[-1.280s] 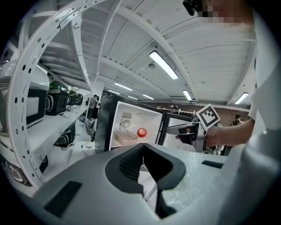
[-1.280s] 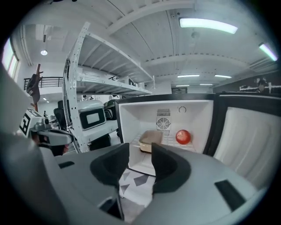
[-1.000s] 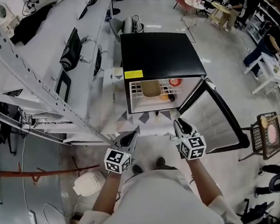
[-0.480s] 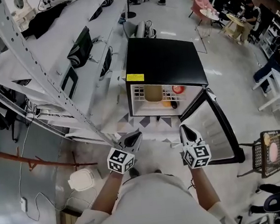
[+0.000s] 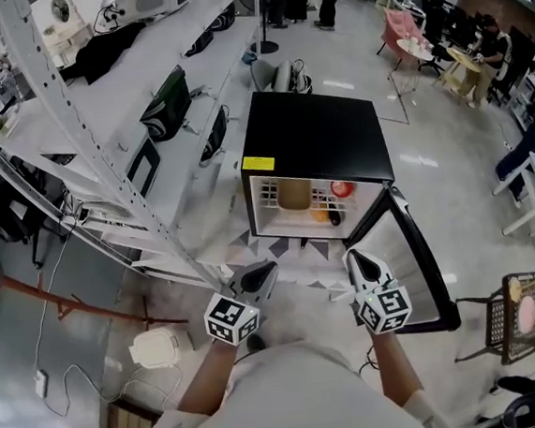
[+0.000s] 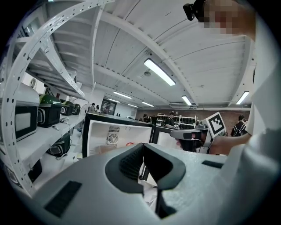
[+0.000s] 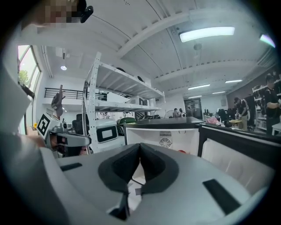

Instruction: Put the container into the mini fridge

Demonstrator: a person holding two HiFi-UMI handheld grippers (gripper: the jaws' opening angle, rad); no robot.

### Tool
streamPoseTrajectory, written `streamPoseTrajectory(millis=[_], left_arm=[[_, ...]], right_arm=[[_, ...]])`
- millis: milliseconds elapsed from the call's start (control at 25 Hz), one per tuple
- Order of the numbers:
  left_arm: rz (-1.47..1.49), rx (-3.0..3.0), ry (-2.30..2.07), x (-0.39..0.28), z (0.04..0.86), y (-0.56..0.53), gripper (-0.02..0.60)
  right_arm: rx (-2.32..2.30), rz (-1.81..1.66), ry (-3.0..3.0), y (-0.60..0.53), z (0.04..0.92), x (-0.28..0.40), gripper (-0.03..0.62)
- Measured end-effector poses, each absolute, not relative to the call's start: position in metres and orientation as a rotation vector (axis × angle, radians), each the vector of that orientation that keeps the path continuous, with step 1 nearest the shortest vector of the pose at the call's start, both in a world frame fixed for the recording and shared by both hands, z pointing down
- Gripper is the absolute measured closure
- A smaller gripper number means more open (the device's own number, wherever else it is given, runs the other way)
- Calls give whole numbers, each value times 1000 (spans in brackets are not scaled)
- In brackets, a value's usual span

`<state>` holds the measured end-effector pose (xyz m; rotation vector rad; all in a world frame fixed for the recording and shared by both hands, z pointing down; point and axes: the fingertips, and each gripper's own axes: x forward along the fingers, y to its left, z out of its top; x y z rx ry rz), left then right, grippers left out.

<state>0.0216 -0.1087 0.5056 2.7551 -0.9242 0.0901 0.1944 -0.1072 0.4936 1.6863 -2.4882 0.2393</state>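
Note:
The black mini fridge (image 5: pixel 317 138) stands on the floor with its door (image 5: pixel 413 260) swung open to the right. A tan container (image 5: pixel 294 194) sits on the wire shelf inside, with a red item (image 5: pixel 341 188) to its right. My left gripper (image 5: pixel 262 273) and right gripper (image 5: pixel 356 258) hover side by side in front of the opening, well short of it. Both are shut with nothing between the jaws. In the left gripper view the left gripper (image 6: pixel 143 147) points at the fridge (image 6: pixel 115 138). In the right gripper view the right gripper (image 7: pixel 140 147) faces the fridge (image 7: pixel 162 134).
A tall white metal rack (image 5: pixel 103 168) with appliances runs along the left. A white round device (image 5: pixel 156 347) lies on the floor at lower left. A wire stand (image 5: pixel 512 312) is at the right. People sit at tables far back.
The head view has risen and pulled back a little, so the fridge sits lower in the frame. Both grippers stay side by side in front of the opening.

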Motion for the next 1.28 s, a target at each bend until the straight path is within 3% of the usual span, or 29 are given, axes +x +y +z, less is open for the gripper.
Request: streamPoseTrajectory(millis=[1280], left_arm=[[13,2743,-957,16,483,-108,577]], right_arm=[[1607,213,-2593,-98,489,178,586]])
